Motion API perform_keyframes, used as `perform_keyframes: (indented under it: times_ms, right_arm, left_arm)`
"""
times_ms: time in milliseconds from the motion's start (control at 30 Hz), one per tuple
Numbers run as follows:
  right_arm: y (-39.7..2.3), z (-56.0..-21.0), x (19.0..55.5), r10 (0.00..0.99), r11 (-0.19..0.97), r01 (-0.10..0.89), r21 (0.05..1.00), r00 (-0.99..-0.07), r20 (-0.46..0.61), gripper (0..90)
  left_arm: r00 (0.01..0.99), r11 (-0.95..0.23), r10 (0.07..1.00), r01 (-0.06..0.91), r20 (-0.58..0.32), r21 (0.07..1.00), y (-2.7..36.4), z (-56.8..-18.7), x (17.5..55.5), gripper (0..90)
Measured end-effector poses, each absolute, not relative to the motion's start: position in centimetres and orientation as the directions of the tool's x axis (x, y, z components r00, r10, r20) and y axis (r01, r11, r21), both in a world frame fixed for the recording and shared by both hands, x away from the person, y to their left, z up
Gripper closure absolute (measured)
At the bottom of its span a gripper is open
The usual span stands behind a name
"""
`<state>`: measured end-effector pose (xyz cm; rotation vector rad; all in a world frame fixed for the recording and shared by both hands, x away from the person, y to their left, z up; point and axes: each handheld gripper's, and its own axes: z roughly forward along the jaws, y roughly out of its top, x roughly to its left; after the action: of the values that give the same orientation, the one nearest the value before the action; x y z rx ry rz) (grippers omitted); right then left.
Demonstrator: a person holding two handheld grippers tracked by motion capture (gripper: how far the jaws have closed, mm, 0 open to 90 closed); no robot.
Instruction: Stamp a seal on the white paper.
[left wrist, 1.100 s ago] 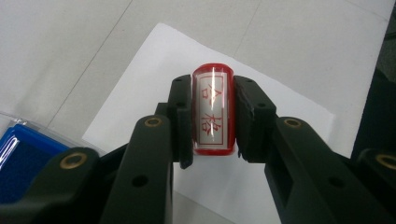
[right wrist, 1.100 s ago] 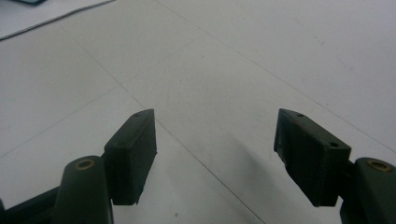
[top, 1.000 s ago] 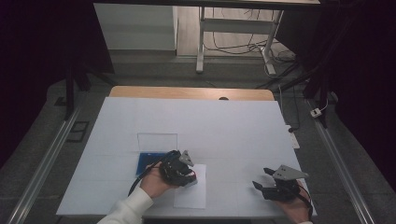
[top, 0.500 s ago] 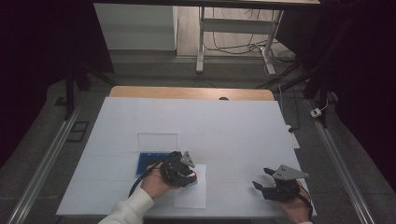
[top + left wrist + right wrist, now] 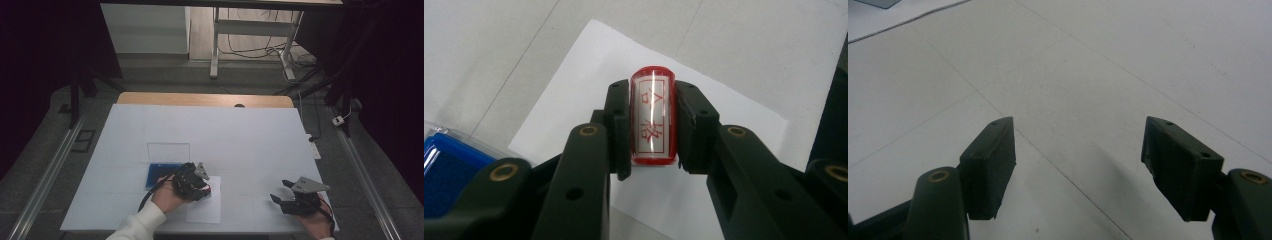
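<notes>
A red stamp (image 5: 652,117) with a white label and red characters is clamped between the jaws of my left gripper (image 5: 653,125), which is shut on it. It hangs over a white sheet of paper (image 5: 574,95) lying on the table. From above, the left gripper (image 5: 192,181) sits at the paper's (image 5: 205,210) upper left corner, just right of a blue ink pad (image 5: 159,172) whose clear lid (image 5: 168,151) stands open behind it. My right gripper (image 5: 1078,165) is open over bare table, holding nothing; in the high view this right gripper (image 5: 287,197) rests near the front right.
The white table cover (image 5: 225,135) spreads wide behind both grippers, with a wooden edge (image 5: 200,99) at the far side. A white power strip (image 5: 314,149) lies off the right edge. Metal rails run along both sides of the floor.
</notes>
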<state>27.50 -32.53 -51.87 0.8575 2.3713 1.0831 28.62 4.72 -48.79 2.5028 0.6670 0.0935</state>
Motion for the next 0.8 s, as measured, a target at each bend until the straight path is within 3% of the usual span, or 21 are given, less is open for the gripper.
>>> perform_keyframes:
  times_ms: [800]
  right_arm:
    - [-32.4, -51.73, 27.41, 0.669, 0.517, 0.365, 0.774, -0.736, -0.099, 29.4]
  left_arm:
    - [0.871, -0.739, 0.488, 0.443, -0.05, 0.508, 4.41, -49.22, 28.42, 70.9]
